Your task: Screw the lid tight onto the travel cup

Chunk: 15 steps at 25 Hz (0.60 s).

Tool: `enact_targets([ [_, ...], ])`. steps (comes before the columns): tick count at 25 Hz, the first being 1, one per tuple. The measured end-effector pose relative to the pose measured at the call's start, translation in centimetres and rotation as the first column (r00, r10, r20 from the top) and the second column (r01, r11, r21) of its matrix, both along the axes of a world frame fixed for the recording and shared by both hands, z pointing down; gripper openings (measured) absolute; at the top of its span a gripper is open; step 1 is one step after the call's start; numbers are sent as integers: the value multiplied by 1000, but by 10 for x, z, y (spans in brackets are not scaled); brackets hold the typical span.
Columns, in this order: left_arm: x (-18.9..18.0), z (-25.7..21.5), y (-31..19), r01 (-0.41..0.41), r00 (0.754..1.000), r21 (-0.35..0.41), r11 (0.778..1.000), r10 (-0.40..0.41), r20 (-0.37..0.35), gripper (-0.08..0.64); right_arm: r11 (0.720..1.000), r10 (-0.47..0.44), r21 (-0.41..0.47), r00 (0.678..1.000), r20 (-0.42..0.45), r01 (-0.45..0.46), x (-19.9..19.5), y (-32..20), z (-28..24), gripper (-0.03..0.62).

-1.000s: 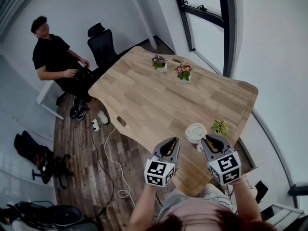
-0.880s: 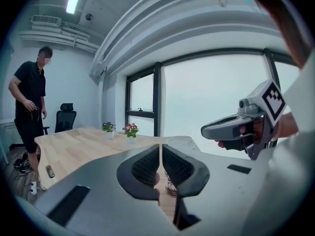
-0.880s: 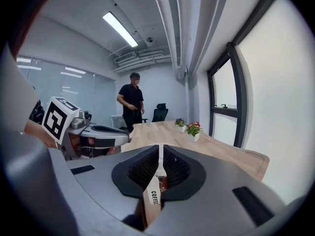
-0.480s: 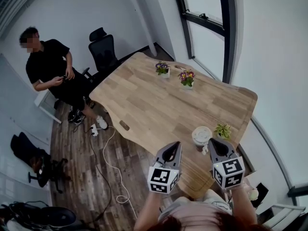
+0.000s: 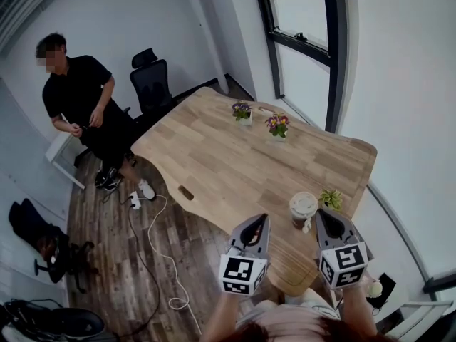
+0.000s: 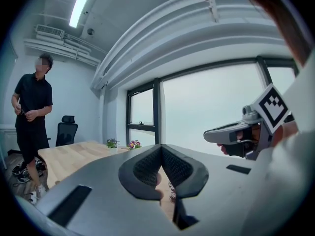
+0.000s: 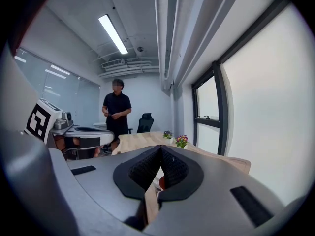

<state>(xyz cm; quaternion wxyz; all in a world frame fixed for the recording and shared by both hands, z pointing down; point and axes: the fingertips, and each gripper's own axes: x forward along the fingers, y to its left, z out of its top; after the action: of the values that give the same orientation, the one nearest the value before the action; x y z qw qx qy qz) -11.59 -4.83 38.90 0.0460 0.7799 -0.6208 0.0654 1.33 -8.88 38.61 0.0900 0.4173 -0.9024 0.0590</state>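
The travel cup point(image 5: 303, 209) stands upright near the wooden table's point(image 5: 235, 162) near right corner, with its white lid sitting on top. My left gripper point(image 5: 262, 220) hovers at the table's near edge, to the left of the cup. Its jaws are shut and hold nothing. My right gripper point(image 5: 321, 214) is just right of the cup and a little nearer to me, also shut and empty. In the left gripper view the closed jaws of the left gripper point(image 6: 161, 149) fill the foreground, with the right gripper point(image 6: 236, 132) to the side. The right gripper view shows its own shut jaws point(image 7: 161, 149).
Two small flower pots point(image 5: 242, 112) point(image 5: 277, 125) stand at the table's far side. A little green plant point(image 5: 329, 199) sits just right of the cup. A person point(image 5: 78, 98) stands beside an office chair point(image 5: 153, 80). A white cable point(image 5: 153, 241) runs across the floor.
Both grippers have drawn back toward me and their jaws have closed. The person at the back has risen from sitting to standing. The cup has not moved on the table.
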Motion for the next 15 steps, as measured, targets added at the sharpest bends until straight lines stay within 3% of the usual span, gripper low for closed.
enact_targets([
  [15, -11, -34, 35, -5, 1000, 54, 999, 7, -27, 2, 998, 40, 54, 999, 25, -42, -6, 30, -34, 0],
])
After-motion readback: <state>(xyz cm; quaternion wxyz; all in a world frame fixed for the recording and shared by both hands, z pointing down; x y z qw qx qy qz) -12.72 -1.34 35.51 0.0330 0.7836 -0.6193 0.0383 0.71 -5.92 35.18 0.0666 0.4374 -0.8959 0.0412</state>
